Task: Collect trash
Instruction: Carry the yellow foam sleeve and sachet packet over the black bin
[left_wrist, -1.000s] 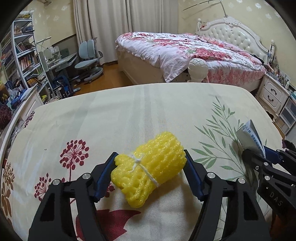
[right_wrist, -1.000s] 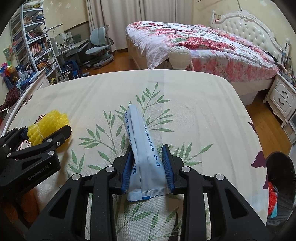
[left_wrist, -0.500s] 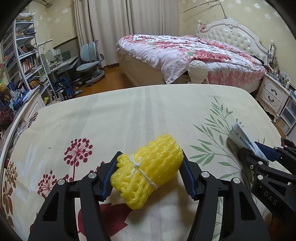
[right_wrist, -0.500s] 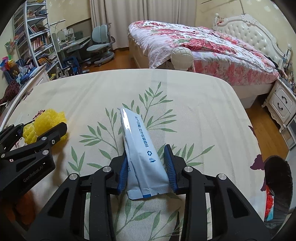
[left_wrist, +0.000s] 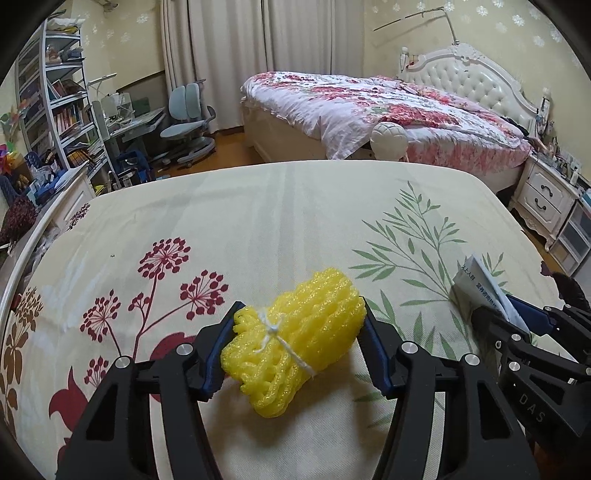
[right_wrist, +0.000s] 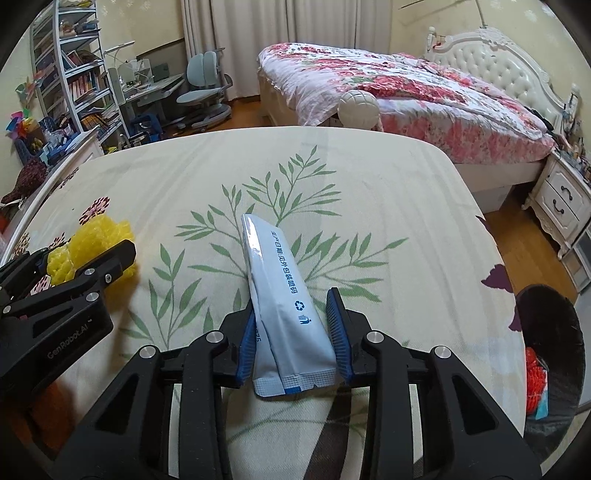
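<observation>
My left gripper (left_wrist: 295, 332) is shut on a yellow foam net bundle (left_wrist: 295, 343) tied with white string, held just above the floral bedsheet (left_wrist: 258, 229). My right gripper (right_wrist: 291, 328) is shut on a long white-and-blue sachet wrapper (right_wrist: 284, 295), which lies flatter between the blue pads and points away over the sheet. The left gripper and the yellow bundle (right_wrist: 96, 240) show at the left of the right wrist view. The wrapper (left_wrist: 480, 288) shows at the right of the left wrist view.
A black trash bin (right_wrist: 546, 354) with red and blue trash inside stands by the bed's right edge. Beyond the bed are a second bed with a pink floral quilt (left_wrist: 369, 107), a white nightstand (left_wrist: 543, 199), a desk chair (left_wrist: 188, 122) and bookshelves (left_wrist: 62, 110).
Both grippers rose and tilted up a little with their loads. The right jaws spread wider and the wrapper turned from edge-on to flatter between the pads.
</observation>
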